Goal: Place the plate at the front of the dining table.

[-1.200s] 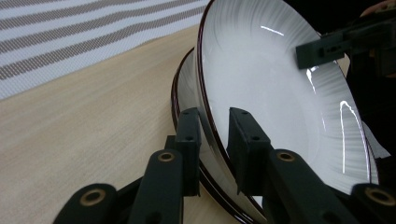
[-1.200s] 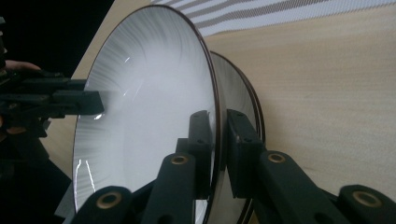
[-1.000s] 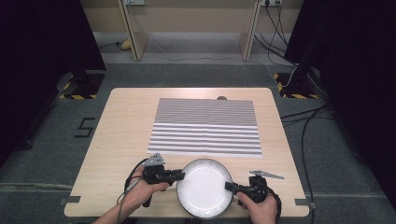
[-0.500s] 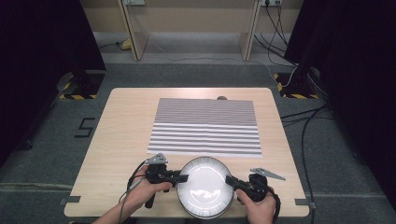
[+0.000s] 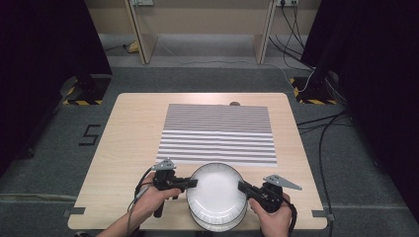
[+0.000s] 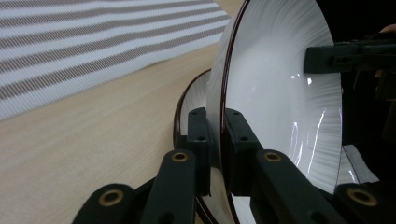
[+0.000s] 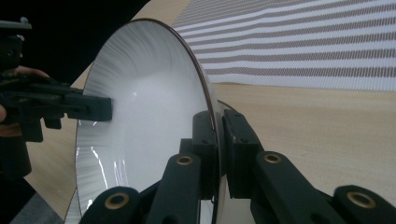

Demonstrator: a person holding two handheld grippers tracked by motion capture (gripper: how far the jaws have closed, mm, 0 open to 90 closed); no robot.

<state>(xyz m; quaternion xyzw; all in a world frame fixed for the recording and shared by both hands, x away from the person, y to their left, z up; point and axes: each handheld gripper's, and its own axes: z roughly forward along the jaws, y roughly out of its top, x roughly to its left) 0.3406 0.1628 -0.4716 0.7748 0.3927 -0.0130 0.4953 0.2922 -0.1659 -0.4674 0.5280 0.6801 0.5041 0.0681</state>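
Your L gripper [image 5: 191, 183] has just closed on the top plate [image 5: 216, 190], R gripper [image 5: 244, 187] clamps the opposite rim. Plate's now lifted off the lower plate [image 5: 217, 223] vs a sec ago — you're set to carry it to the striped mat [image 5: 217, 133].

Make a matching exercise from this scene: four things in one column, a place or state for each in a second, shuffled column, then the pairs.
1. top plate
2. lower plate
3. striped mat
4. left gripper

A. flat in the middle of the table
B. shut on a plate's left rim
C. gripped at both rims
D. at the table's near edge, underneath another

Pairs: 1-C, 2-D, 3-A, 4-B
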